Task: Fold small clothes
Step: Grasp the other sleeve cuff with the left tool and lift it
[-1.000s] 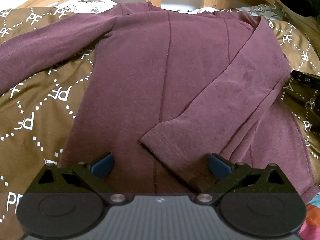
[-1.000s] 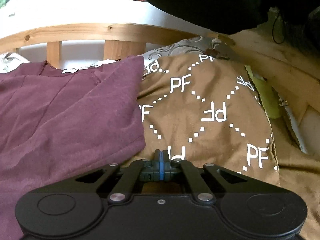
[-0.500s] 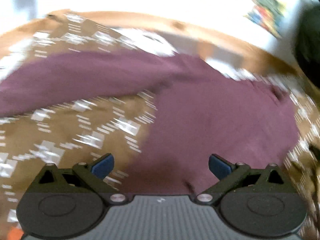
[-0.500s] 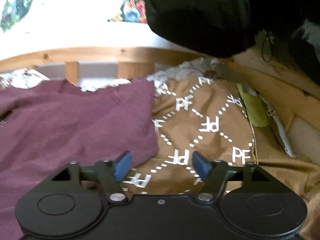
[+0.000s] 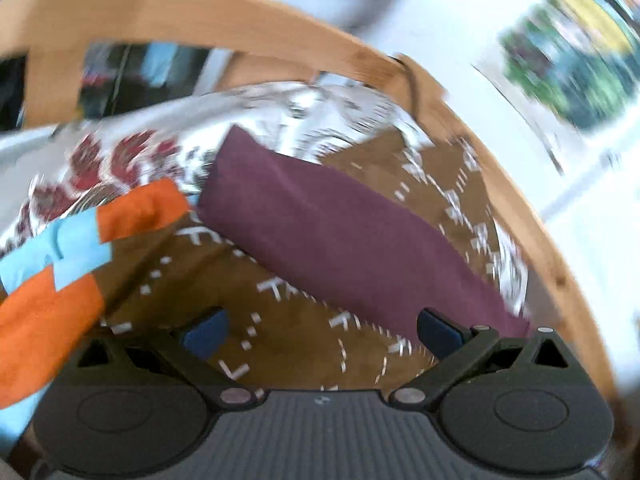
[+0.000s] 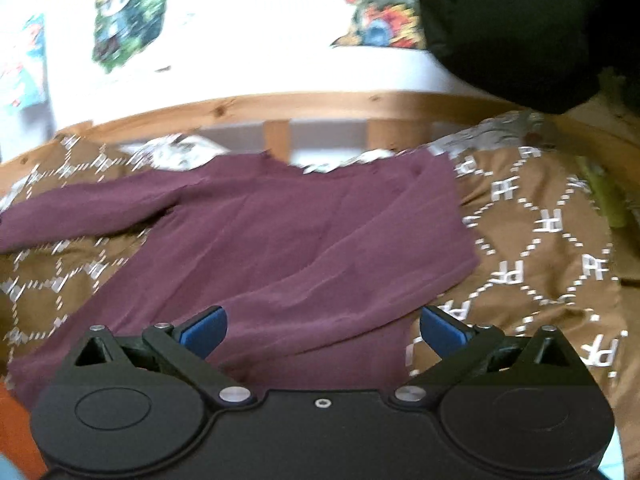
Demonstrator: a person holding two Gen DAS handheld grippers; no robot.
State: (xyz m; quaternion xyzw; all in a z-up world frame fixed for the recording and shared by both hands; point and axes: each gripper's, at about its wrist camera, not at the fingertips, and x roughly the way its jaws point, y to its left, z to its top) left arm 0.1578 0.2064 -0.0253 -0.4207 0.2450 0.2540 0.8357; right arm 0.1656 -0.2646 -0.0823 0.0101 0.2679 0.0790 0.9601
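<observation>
The left gripper (image 5: 322, 330) has its blue-padded fingers (image 5: 206, 332) spread wide with nothing between them; only the brown patterned bedcover (image 5: 280, 340) shows in the gap. The view is motion-blurred. From 10 o'clock down to 4 o'clock, just past the right pad, runs one sleeve of the maroon long-sleeved top (image 5: 344, 240), lying flat on the cover, its cuff end at about 11 o'clock. At 9 o'clock an orange and light-blue cloth (image 5: 60, 280) lies beside the sleeve's cuff, reaching down to the left finger. A pale patterned sheet (image 5: 120, 156) shows beyond it at 11 o'clock, and the curved wooden bed frame (image 5: 248, 20) arcs from 10 o'clock round to 3 o'clock.

The right gripper (image 6: 322, 330) is likewise wide open and empty-handed. Its left pad (image 6: 204, 330) sits over the top's (image 6: 304, 240) lower body and its right pad over the cover (image 6: 540, 264), just beyond the garment's edge. The top lies spread face-up at 12 o'clock, neckline toward the wooden frame (image 6: 280, 110); one sleeve stretches out toward 9 o'clock, the other is folded diagonally across the body, its cuff near the left pad. A black object (image 6: 516, 24) fills the 1 o'clock corner, and colourful pictures (image 6: 128, 12) hang on the white wall at 11 o'clock.
</observation>
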